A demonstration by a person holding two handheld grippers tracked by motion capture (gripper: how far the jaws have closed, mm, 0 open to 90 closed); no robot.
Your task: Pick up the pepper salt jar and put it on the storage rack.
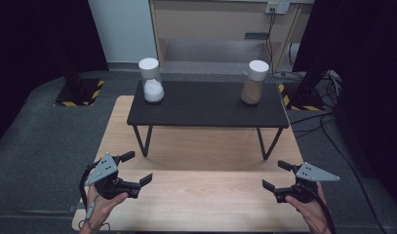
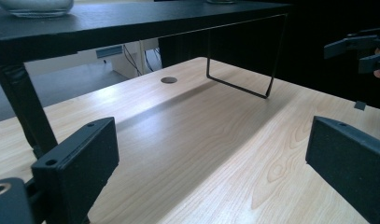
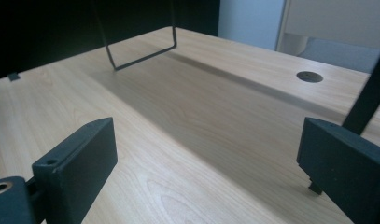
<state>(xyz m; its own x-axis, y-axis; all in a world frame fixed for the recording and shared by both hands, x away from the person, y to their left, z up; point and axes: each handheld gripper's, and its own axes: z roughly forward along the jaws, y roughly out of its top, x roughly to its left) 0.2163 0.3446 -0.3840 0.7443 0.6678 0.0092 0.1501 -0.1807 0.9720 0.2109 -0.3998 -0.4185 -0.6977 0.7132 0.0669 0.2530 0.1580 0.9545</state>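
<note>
Jars are what lie ahead of your tongs: the jar of white powder (image 1: 151,82) stands upright at about 11 o'clock from the middle of the counter (image 1: 201,195), on the left end of the black riser shelf (image 1: 208,108), and the jar of brown powder (image 1: 254,83) stands upright at about 1 o'clock, on the shelf's right end. Both carry white lids, and they sit well apart from each other.

Your left tongs (image 1: 136,168) hover over the near left of the counter, at about 8 o'clock, jaws spread wide with nothing between them. In the left gripper view the wood grain shows bare between the two black pads (image 2: 82,163).

Your right tongs (image 1: 278,175) sit at about 4 o'clock over the near right of the counter, jaws likewise apart and holding nothing. Both point inward toward the middle, well short of the shelf's wire legs (image 1: 144,141) and far from either jar.
</note>
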